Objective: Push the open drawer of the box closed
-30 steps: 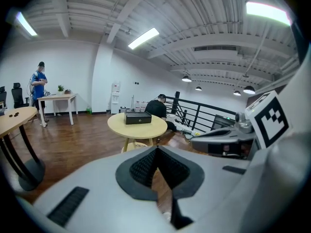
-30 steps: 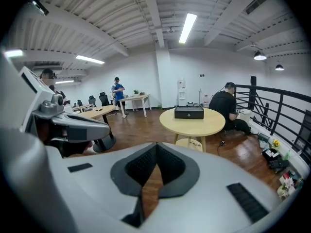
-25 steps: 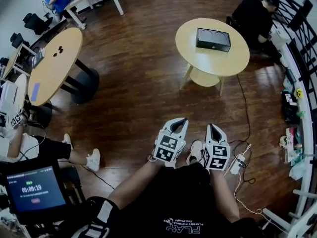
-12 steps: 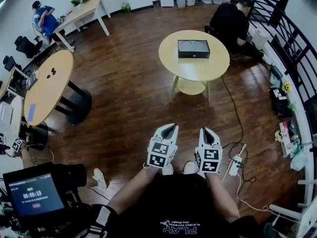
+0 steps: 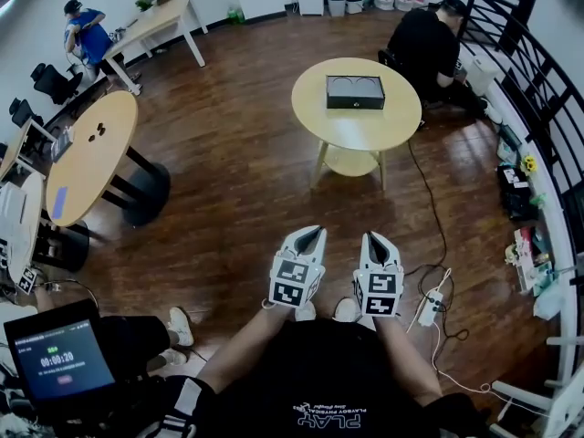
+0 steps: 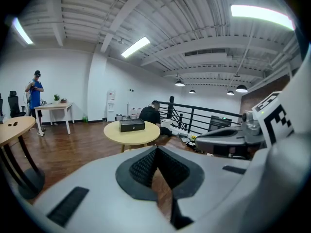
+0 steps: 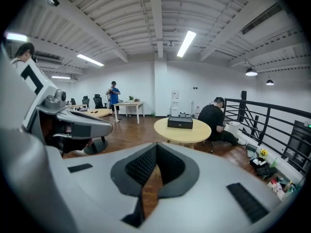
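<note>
Where the room opens out under the head view, a dark wooden floor (image 5: 237,153) is seen filling most of the picture, bounded at the right by a black railing (image 5: 538,99). A long oval table (image 5: 91,153) is placed at the left, and a round table (image 5: 315,108) of pale wood is set farther off, near the middle top. Just beside the round table's far right edge a person in black (image 5: 424,39) is seated. The box (image 5: 355,91), black and low, is found on the far half of the round table, well apart from both grippers; whether its drawer is out cannot be made out from here. The left hand-held gripper (image 5: 310,231) and the right hand-held gripper (image 5: 376,237) are held side by side above the floor, close to the wearer's body, both pointed toward the round table. On each, the jaws are seen brought together at the tips with nothing between them, only floor showing through the narrow slit below. A white power strip (image 5: 429,307) is seen lying on the floor just right of the right hand-held gripper.
</note>
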The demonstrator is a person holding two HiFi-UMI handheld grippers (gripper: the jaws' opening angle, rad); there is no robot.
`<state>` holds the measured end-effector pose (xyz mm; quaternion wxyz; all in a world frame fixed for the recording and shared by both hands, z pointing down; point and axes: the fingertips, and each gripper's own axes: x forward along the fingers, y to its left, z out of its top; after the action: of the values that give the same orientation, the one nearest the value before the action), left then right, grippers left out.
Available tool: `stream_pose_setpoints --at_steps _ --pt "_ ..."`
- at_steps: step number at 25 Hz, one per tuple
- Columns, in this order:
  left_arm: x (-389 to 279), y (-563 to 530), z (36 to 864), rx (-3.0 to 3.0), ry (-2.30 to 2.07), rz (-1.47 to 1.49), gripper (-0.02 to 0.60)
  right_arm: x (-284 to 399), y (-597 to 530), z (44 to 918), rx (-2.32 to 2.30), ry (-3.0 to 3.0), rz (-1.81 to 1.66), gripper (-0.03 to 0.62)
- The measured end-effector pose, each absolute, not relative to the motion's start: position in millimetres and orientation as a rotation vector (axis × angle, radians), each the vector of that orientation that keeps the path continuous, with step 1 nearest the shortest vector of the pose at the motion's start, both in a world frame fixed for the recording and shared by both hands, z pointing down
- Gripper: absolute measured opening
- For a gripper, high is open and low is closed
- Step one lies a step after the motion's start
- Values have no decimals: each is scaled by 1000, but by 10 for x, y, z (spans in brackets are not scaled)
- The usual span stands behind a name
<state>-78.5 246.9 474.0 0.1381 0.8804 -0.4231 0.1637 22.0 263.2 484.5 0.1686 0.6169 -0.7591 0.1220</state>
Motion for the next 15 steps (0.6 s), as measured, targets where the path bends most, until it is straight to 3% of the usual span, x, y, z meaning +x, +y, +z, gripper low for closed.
stream_pose_setpoints --at_steps 15 --pt "-724 2260 4560 2580 -1249 433 -3 185 2388 4599 1758 -2210 257 5"
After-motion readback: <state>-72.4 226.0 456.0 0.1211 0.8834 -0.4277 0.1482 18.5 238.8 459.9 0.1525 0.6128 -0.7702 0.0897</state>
